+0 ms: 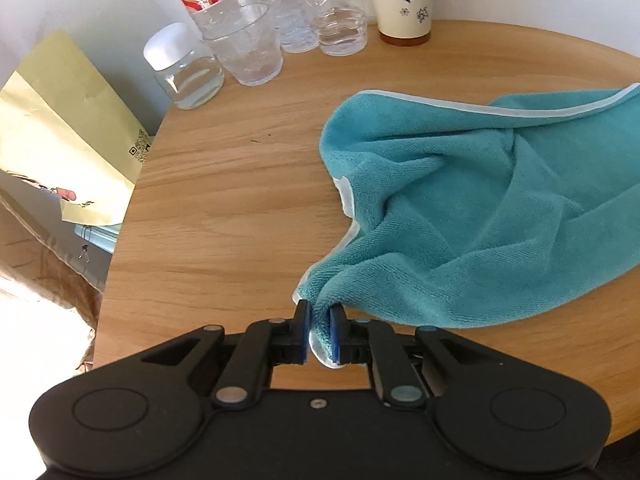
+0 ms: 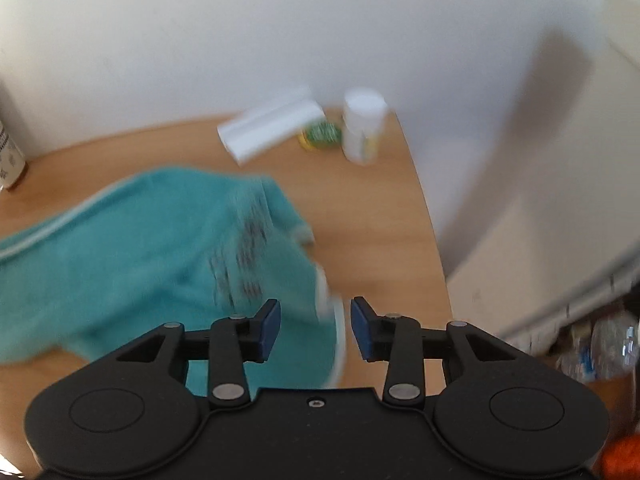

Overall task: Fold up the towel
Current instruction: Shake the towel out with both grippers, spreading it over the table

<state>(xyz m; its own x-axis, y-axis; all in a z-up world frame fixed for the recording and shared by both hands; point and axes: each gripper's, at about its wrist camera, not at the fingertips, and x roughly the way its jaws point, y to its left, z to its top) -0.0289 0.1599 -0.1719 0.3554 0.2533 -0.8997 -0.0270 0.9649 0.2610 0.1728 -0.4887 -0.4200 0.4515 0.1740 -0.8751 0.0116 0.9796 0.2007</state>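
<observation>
A teal towel with a pale edge band lies rumpled on the round wooden table. My left gripper is shut on the towel's near corner, which is pinched between the blue pads. In the right wrist view the same towel spreads left of centre, blurred by motion, with a dark printed label on it. My right gripper is open, and the towel's pale-edged corner lies between and below its fingers, not held.
Several clear water bottles, a plastic cup, a white-capped jar and a patterned paper cup crowd the table's far edge. A yellow bag hangs off the left. A white box and white bottle stand at the back right.
</observation>
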